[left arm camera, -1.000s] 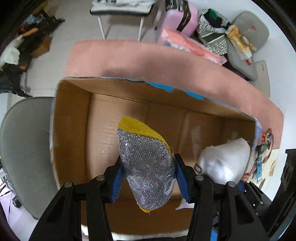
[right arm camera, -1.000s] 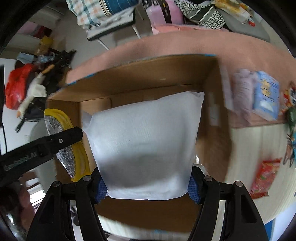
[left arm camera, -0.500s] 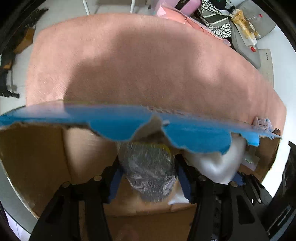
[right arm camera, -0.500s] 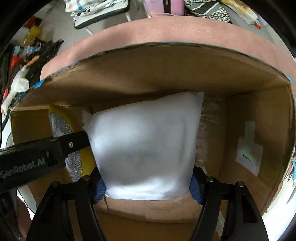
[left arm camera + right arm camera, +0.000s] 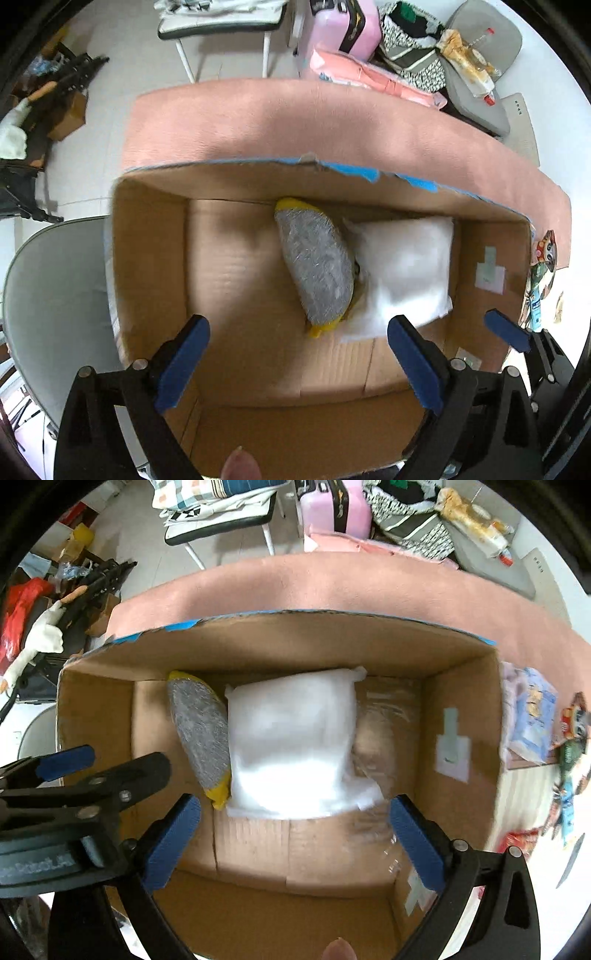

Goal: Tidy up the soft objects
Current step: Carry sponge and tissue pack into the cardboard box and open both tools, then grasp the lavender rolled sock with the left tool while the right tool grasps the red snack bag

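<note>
An open cardboard box (image 5: pixel 147 258) (image 5: pixel 461 701) sits on a pink cloth. On its floor lie a silver glitter cushion with yellow trim (image 5: pixel 317 266) (image 5: pixel 201 734) and a white pillow (image 5: pixel 402 273) (image 5: pixel 295 742), side by side and touching. My left gripper (image 5: pixel 299 362) is open and empty above the box's near side. My right gripper (image 5: pixel 295 842) is open and empty, above the near edge of the white pillow. The left gripper also shows at the left of the right wrist view (image 5: pixel 66 768).
The pink cloth (image 5: pixel 295 122) covers the table behind the box. A grey chair (image 5: pixel 48 317) stands at the left. Snack packets (image 5: pixel 535 716) lie on the table right of the box. A pink suitcase (image 5: pixel 343 26), clothes and a white chair stand beyond the table.
Both grippers opened and let go: the glitter cushion and the white pillow now lie on the box floor. Both grippers have pulled back and up from inside the box.
</note>
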